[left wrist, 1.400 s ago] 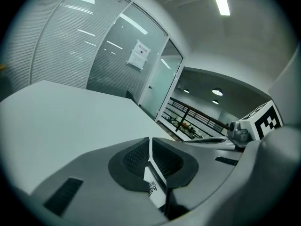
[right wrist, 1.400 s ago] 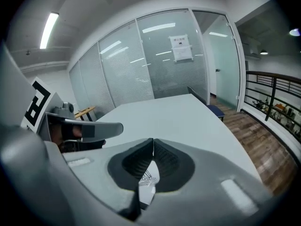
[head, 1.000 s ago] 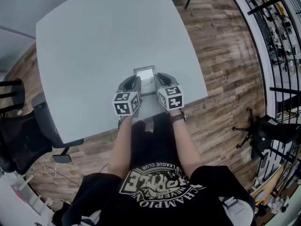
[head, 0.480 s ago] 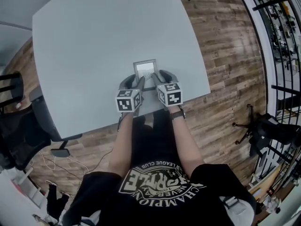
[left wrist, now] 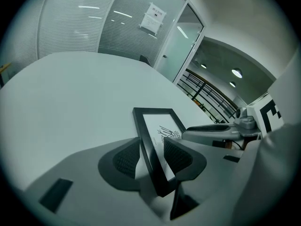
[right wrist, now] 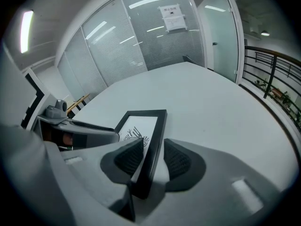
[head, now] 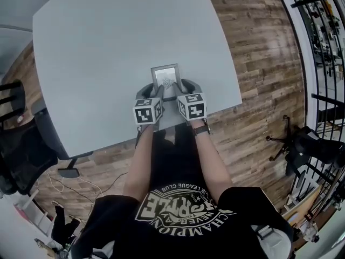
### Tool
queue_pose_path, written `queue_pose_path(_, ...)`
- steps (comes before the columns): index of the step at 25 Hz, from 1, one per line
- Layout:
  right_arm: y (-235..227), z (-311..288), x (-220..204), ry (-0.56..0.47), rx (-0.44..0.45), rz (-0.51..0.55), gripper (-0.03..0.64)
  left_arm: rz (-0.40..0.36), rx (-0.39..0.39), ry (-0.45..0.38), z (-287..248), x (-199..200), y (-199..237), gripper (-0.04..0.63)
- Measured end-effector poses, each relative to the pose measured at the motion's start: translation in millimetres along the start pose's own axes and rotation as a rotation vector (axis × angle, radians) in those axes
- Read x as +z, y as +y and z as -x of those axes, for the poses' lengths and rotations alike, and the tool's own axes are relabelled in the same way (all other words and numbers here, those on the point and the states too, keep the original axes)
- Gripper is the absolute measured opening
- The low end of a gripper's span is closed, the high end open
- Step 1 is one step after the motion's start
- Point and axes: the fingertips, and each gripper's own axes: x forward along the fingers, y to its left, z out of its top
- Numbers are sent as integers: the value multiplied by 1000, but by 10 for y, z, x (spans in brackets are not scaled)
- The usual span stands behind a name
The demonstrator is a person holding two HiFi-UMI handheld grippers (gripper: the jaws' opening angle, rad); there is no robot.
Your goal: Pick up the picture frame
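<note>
A small black picture frame (head: 165, 77) with a white print lies on the grey table (head: 102, 36), near its front edge. My left gripper (head: 153, 92) straddles the frame's left side. In the left gripper view the frame (left wrist: 160, 131) runs between the jaws of the left gripper (left wrist: 151, 160), with a gap at the outer pad; it is open. My right gripper (head: 179, 89) straddles the right side. In the right gripper view the frame (right wrist: 141, 126) sits between the jaws of the right gripper (right wrist: 147, 160), which are closing, and a thin gap shows at the outer pad.
The table's front edge (head: 161, 131) is just behind the grippers, with the person's legs under it. A dark office chair (head: 24, 144) stands at the left. Wooden floor, a black stand (head: 302, 144) and railings (head: 323, 31) lie to the right.
Both grippers have sunk toward the table with the frame. Their jaws, tight on its two sides a second ago, have spread apart.
</note>
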Motion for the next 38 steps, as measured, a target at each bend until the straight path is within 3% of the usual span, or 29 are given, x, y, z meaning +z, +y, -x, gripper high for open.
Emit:
queue_pose_path(10, 12, -11, -5, 9, -14, -1, 89, -11, 10, 18, 8, -13, 46, 100)
queue_pose_path(20, 55, 91, 21, -3, -16, -29, 74, -7, 12, 8, 123, 26, 24, 81)
queue_pose_path(30, 239, 382, 353, -98, -107, 29, 74, -59, -18, -84, 452, 360, -55, 77)
queue_pose_path(38, 411, 761, 699, -226, -103, 46, 74, -119, -35, -181, 864, 702, -224, 77)
